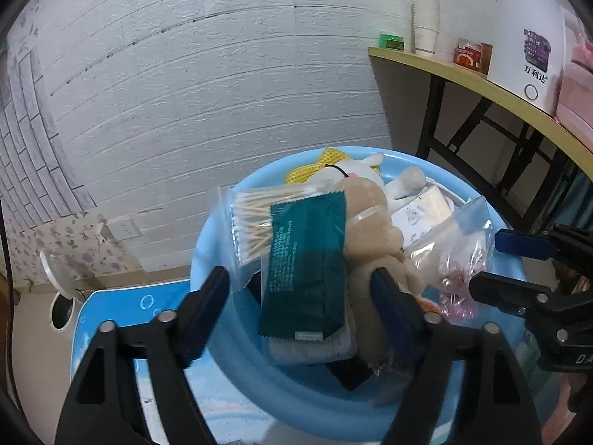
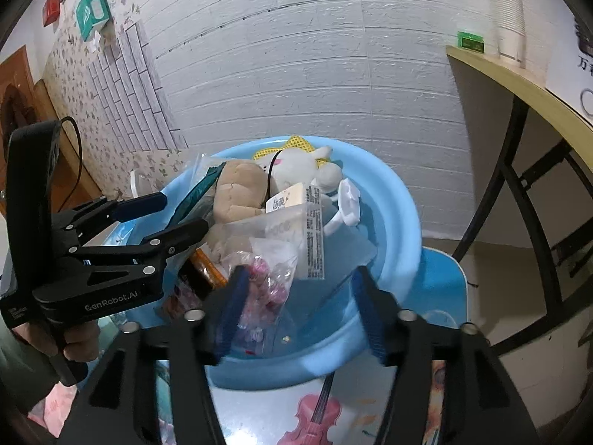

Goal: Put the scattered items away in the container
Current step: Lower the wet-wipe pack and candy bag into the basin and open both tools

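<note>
Both claws apart over the blue basin (image 1: 207, 259), gripping nothing.
Left claw (image 1: 296, 296) straddles my green packet (image 1: 307, 259); right claw (image 2: 296, 296) straddles the clear bag (image 2: 267, 274); I see items crowding the left rim, lower ones hidden.

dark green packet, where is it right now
In the left wrist view the dark green packet lies atop the pile in the blue basin, overlapping the cotton swab bag, left of the tan plush.

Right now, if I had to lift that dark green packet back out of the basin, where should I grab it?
Grip the green packet across its flat lower sealed edge, coming from above on the near side; it lies tilted atop the pile with that end free.
</note>
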Action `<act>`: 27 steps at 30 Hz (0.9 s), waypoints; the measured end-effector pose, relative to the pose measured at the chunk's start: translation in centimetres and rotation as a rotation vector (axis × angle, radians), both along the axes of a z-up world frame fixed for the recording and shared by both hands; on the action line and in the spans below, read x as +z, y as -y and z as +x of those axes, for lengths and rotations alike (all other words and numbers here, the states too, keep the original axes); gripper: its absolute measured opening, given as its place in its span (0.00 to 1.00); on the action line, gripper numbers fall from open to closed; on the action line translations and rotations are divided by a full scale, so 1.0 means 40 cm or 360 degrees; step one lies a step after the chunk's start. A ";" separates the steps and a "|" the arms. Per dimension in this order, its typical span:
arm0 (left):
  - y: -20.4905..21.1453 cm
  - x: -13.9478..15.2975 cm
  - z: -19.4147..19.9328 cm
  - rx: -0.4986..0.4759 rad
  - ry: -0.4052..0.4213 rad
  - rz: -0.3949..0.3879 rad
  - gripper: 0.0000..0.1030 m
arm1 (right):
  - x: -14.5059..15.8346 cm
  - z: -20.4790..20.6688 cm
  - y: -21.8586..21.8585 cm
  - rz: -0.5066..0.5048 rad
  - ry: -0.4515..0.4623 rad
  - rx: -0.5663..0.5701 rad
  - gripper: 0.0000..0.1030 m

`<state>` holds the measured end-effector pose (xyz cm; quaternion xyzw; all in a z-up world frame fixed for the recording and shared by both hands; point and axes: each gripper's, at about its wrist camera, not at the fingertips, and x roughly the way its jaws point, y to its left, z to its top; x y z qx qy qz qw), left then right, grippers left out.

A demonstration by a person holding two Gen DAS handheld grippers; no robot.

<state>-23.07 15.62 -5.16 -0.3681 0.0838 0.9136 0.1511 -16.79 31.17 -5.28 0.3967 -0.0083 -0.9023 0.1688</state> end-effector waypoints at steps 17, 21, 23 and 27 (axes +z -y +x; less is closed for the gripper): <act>0.035 0.043 0.038 0.0067 -0.0039 -0.0059 1.00 | 0.027 0.030 0.009 0.0015 0.0032 -0.0079 0.72; 0.049 0.055 0.049 0.0106 -0.0051 -0.0079 1.00 | 0.033 0.035 0.012 0.0000 0.0049 -0.0100 0.74; 0.057 0.062 0.056 0.0117 -0.0055 -0.0084 1.00 | 0.040 0.039 0.014 -0.0020 0.0053 -0.0106 0.74; 0.076 0.080 0.069 0.0144 -0.0059 -0.0085 1.00 | 0.055 0.053 0.021 -0.0012 0.0031 -0.0108 0.75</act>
